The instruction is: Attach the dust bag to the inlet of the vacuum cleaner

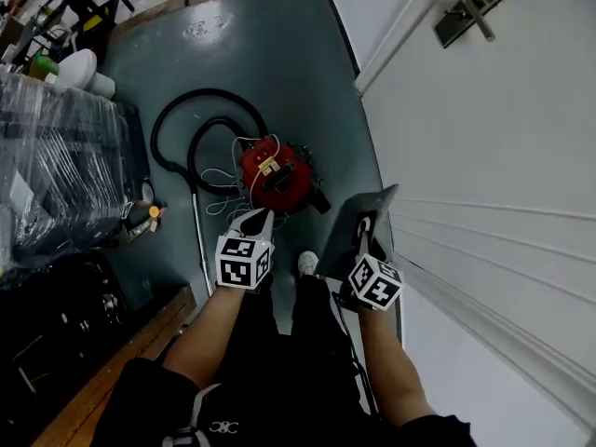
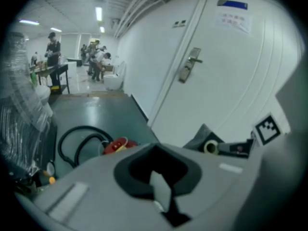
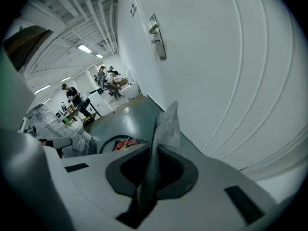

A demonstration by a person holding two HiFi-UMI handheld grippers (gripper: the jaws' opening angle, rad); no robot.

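The red vacuum cleaner (image 1: 275,177) lies on the grey-green floor, its black hose (image 1: 186,124) looped to its left. My right gripper (image 1: 365,233) is shut on the grey dust bag (image 1: 358,210), which hangs in the air to the right of the vacuum. In the right gripper view the bag (image 3: 166,124) runs edge-on out of the jaws, with the vacuum (image 3: 126,143) beyond. My left gripper (image 1: 258,220) is shut and empty, just in front of the vacuum. The left gripper view shows the vacuum (image 2: 118,146) and the bag's round collar (image 2: 210,147).
A white door (image 1: 503,128) with a metal handle (image 1: 475,9) fills the right side. A plastic-wrapped stack (image 1: 56,156) stands at the left. A metal wand (image 1: 198,236) lies by the hose. My shoe (image 1: 307,264) is between the grippers. People work at a far table (image 2: 53,52).
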